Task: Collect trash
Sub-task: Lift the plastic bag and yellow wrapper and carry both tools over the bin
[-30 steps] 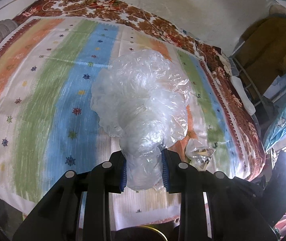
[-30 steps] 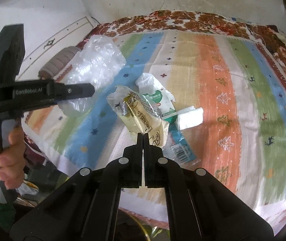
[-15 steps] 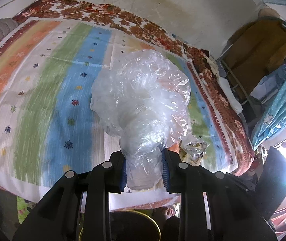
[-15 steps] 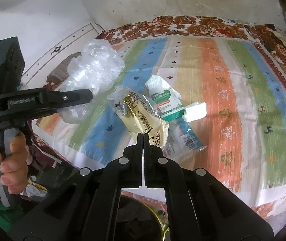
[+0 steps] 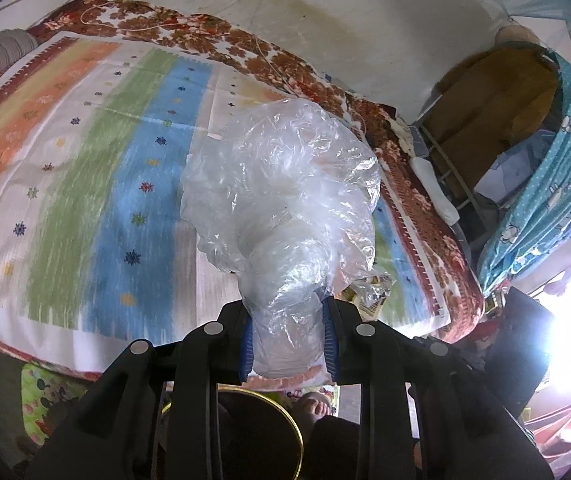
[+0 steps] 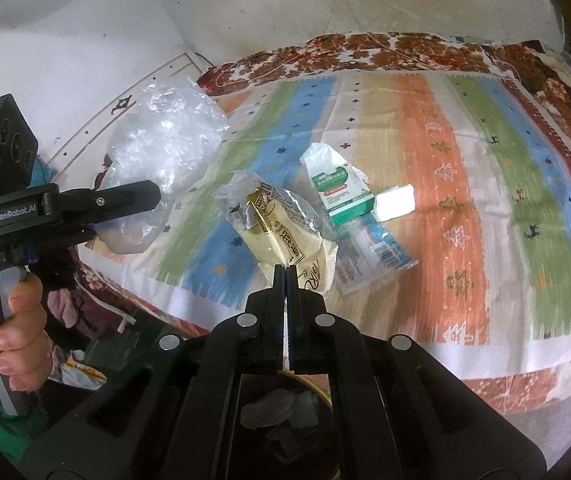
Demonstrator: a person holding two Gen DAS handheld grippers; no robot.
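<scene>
My left gripper (image 5: 287,316) is shut on a crumpled clear plastic bag (image 5: 285,196), held above the near edge of the striped bedspread (image 5: 85,184). In the right wrist view that bag (image 6: 161,140) shows at the left in the left gripper (image 6: 141,200), which a hand (image 6: 13,320) holds. My right gripper (image 6: 286,270) is shut on a yellow snack wrapper (image 6: 281,232), lifted off the bed. A green and white pouch (image 6: 339,196), a white block (image 6: 395,202) and a clear wrapper with a barcode (image 6: 381,256) lie on the bedspread (image 6: 505,200) beyond it.
A dark bin with a gold rim (image 5: 285,420) stands on the floor below both grippers; in the right wrist view the bin (image 6: 285,416) holds pale scraps. A bare foot (image 5: 317,404) is beside it. Shelving and a blue cloth (image 5: 545,184) stand right of the bed.
Both grippers have drawn back from the bed toward its near edge, each keeping its load. The bin below has come further into view.
</scene>
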